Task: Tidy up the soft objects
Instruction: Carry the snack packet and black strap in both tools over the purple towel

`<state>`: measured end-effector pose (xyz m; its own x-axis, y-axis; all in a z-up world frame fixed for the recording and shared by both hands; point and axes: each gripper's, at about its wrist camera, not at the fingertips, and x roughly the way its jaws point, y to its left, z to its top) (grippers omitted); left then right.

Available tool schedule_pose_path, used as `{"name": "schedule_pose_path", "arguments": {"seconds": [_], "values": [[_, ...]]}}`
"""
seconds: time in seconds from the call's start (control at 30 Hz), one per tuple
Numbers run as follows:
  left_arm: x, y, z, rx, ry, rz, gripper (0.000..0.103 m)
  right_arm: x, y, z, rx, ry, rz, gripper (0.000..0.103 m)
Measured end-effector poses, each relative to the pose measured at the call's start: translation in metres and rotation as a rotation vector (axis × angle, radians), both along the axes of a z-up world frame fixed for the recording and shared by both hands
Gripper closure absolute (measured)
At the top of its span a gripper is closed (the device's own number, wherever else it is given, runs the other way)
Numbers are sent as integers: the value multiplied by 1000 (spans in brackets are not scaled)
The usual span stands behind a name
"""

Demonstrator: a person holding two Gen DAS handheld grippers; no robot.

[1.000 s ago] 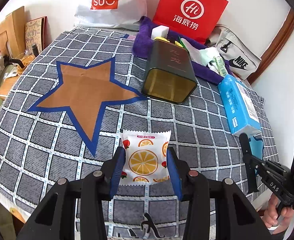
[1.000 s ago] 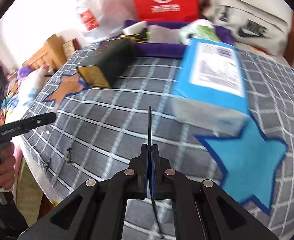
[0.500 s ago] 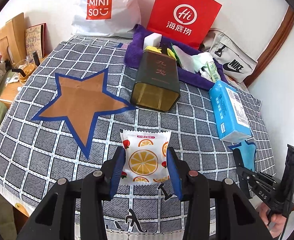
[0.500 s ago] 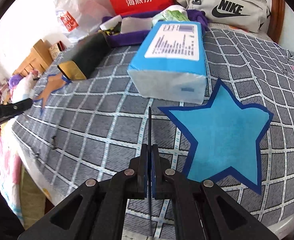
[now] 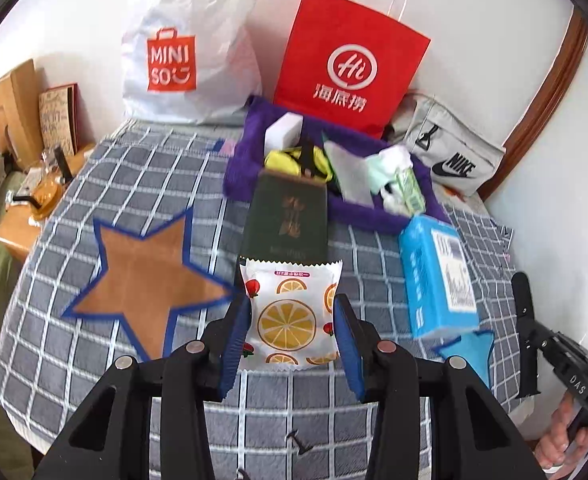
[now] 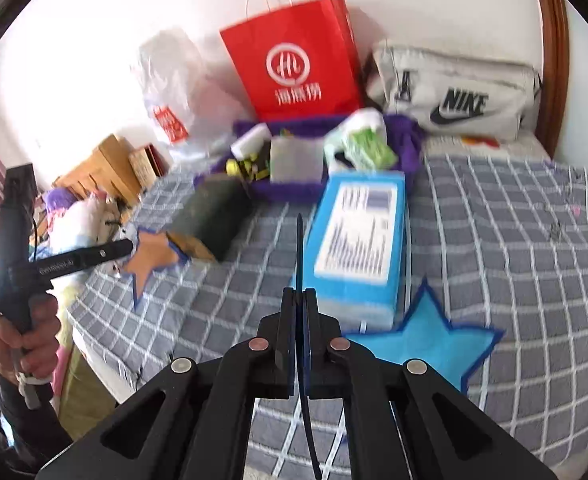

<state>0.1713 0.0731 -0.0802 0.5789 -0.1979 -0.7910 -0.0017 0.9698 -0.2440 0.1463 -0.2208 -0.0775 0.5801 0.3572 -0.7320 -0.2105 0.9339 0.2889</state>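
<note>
- The left gripper (image 5: 292,330) has its blue fingers (image 5: 236,340) pinching a small snack packet (image 5: 290,316), white with orange slices and strawberries printed on it. The packet is held up off the bed, over the near edge of the checked bedspread (image 5: 94,240), with one finger on each side edge.
- Looks like a really light, puffy foil-type pack. The wrapper will be slick and crinkly, so I'd guess it could slide or twist if squeezed loosely, and whatever's inside may crush if squeezed hard. Gripping across the flat side seams like this seems the safest spot.
- The right gripper (image 6: 299,300) has its fingers pressed together with nothing between them. It hangs above the near right corner of the bed, over a blue star patch (image 6: 425,344).
- Just beyond that patch lies a blue tissue pack (image 6: 357,240). It's soft and squashy but bulkier, probably best taken across its narrow width, since the plastic wrap looks slippery.
- Toward the far edge sits a purple tray (image 5: 250,152) already holding a white sponge-like block, something yellow and some green-and-white packets. A dark green tin (image 5: 288,220) lies on its side just in front of it; that one's rigid.
- A brown star patch (image 5: 146,280) sits on the left side of the bed, with nothing on it.
- Bags are leaning on the wall behind: a white shopping bag (image 5: 182,52), a red paper bag (image 5: 345,72) and a grey sports bag (image 5: 453,152).
</note>
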Motion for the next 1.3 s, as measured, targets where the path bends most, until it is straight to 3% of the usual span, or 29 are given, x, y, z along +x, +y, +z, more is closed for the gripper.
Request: {"name": "schedule_pose_path", "arguments": {"seconds": [0.43,0.63,1.3], "values": [[52,2,19,17,-50,2,63,63,1,33,-8,-83,-40,100],[86,3,22,48,-55,18,63,96,1,34,5,-88,-58,100],[193,-11,11,31,-31,8,62,233,23,18,57,-86,-34,100]]}}
